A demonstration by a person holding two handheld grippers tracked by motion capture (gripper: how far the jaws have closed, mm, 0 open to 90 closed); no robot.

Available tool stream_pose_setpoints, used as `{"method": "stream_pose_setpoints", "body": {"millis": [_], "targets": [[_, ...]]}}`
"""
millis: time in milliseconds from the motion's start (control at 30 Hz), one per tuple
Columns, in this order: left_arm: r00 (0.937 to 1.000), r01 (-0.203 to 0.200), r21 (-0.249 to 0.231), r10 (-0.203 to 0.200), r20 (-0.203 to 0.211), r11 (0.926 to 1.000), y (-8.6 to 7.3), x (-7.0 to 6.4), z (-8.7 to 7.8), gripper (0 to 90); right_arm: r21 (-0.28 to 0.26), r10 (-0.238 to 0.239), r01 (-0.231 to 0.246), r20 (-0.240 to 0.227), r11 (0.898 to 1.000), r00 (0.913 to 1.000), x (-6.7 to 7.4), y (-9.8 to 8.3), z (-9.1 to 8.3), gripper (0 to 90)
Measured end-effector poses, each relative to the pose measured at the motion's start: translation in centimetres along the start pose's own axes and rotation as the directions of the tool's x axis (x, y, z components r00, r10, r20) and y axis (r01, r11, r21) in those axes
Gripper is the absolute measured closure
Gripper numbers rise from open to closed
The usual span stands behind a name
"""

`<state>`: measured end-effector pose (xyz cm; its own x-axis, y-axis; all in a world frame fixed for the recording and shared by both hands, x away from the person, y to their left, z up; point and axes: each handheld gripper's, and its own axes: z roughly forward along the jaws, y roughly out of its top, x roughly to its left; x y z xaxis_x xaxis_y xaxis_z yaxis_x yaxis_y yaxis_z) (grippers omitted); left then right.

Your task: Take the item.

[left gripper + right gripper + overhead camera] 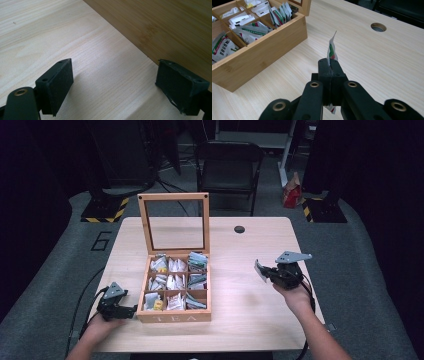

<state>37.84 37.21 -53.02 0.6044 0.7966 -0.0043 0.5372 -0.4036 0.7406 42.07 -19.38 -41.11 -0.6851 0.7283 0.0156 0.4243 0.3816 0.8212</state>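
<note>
Tea packet pinched edge-on between the closed jaws of the right gripper, held above bare table to the right of the tea box. Box sits mid-table, glass lid standing upright, nine compartments stuffed with packets. Left gripper rests low at the box's near left corner, jaws wide apart with nothing between them, one pad beside the box wall.

A pale wooden desk with a round cable hole stands on grey carpet. Beyond its far edge sits a black folding chair; the surroundings are dark.
</note>
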Motion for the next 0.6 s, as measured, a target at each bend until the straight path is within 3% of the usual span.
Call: {"method": "stream_pose_setpoints", "body": {"millis": [33,133,367,400,567,600], "targets": [[0.9999,0.016,0.0,-0.016,0.006,0.9999,0.0,-0.1,0.0,13.8,0.006,-0.005,0.005,0.0,1.0,1.0,0.0,-0.1,0.1,89.7],[1.0,-0.003,0.001,0.003,-0.001,1.0,0.0,0.0,0.0,13.8,0.009,0.004,-0.004,0.0,1.0,1.0,0.0,-0.5,0.3,89.7],[0.9999,0.015,0.0,-0.015,0.005,0.9999,0.0,-0.1,0.0,13.9,0.021,0.008,-0.008,0.005,1.0,1.0,0.0,-1.2,0.9,89.8],[1.0,-0.001,0.0,0.001,0.0,1.0,0.0,0.0,0.0,13.8,0.02,0.012,-0.012,0.004,1.0,0.9999,0.0,-1.3,1.0,89.7],[1.0,0.0,0.0,0.0,0.0,1.0,0.0,0.0,0.0,13.8,0.022,0.016,-0.016,0.008,1.0,0.9998,0.0,-1.8,1.3,89.7],[0.9999,0.015,0.0,-0.015,0.005,0.9999,0.0,-0.1,0.0,13.8,0.019,0.019,-0.019,0.008,1.0,0.9998,0.0,-1.9,1.4,89.7]]}}
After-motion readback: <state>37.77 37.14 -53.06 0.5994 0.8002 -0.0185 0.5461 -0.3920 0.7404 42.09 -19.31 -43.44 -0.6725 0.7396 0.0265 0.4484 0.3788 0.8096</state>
